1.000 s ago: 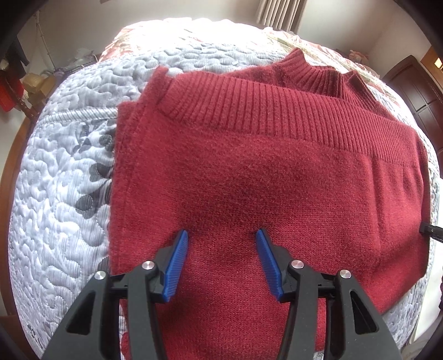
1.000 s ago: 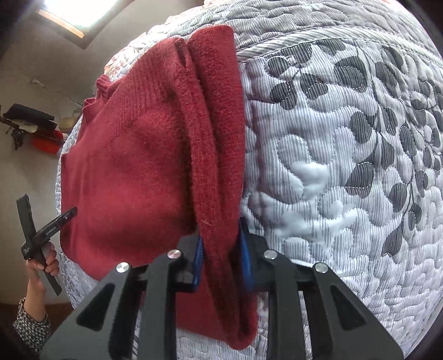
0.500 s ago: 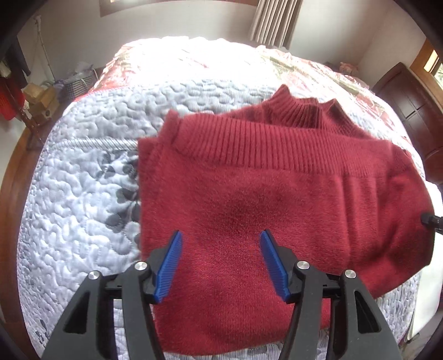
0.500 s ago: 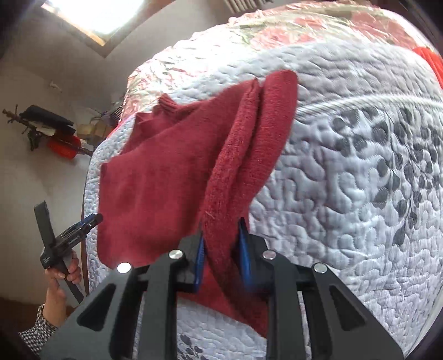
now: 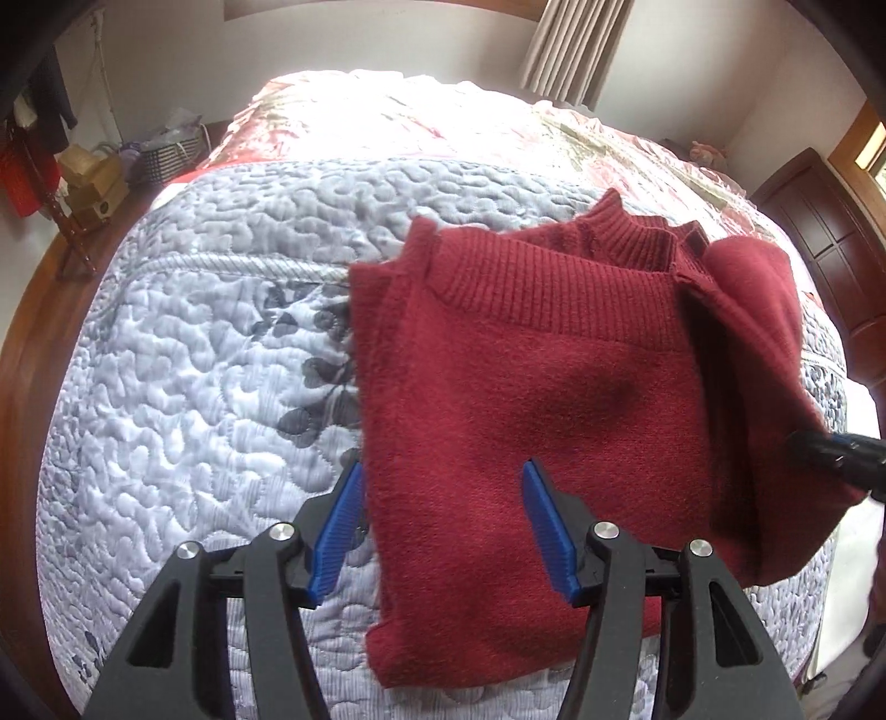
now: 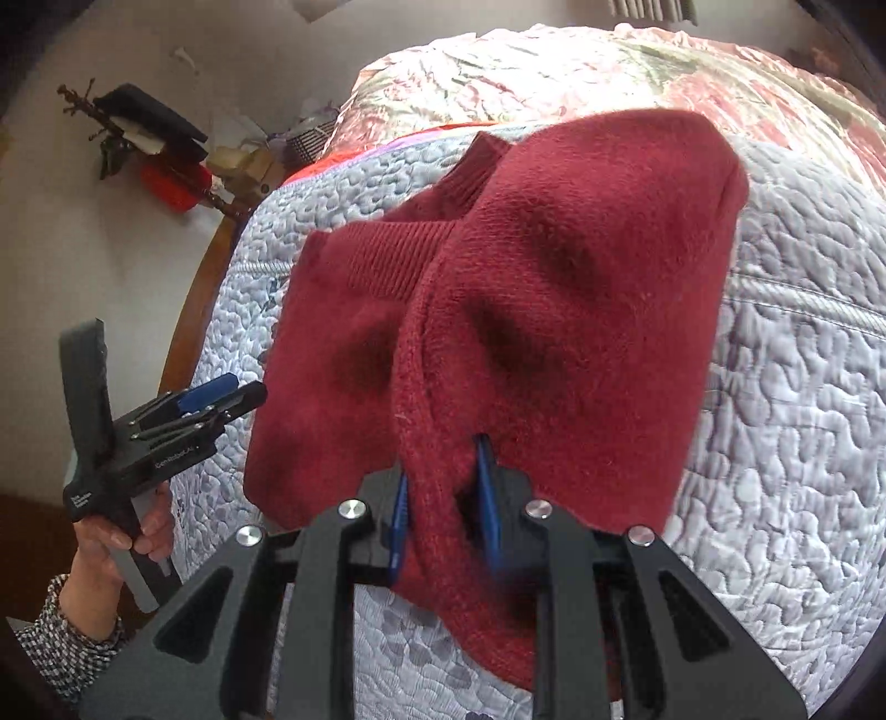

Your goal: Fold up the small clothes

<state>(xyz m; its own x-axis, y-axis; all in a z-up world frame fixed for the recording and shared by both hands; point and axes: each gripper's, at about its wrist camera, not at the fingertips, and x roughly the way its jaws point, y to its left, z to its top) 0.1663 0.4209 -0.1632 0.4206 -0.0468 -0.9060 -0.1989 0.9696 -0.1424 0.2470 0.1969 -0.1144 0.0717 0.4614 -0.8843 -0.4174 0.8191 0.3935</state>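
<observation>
Sweater (image 5: pixel 531 399) lying on bed (image 5: pixel 194 387), one only.
Right gripper (image 6: pixel 443 498) is pinching its edge; left gripper (image 5: pixel 440 526) jaws are gaping apart over it.

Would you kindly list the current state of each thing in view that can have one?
Red sweater: partly folded on the bed, its right side lifted off the quilt.
Right gripper: shut on the sweater's edge, holding it up.
Left gripper: open, empty, above the sweater's near left part.
Quilt: spread flat over the bed.
Curtain: drawn together at the back wall.
</observation>
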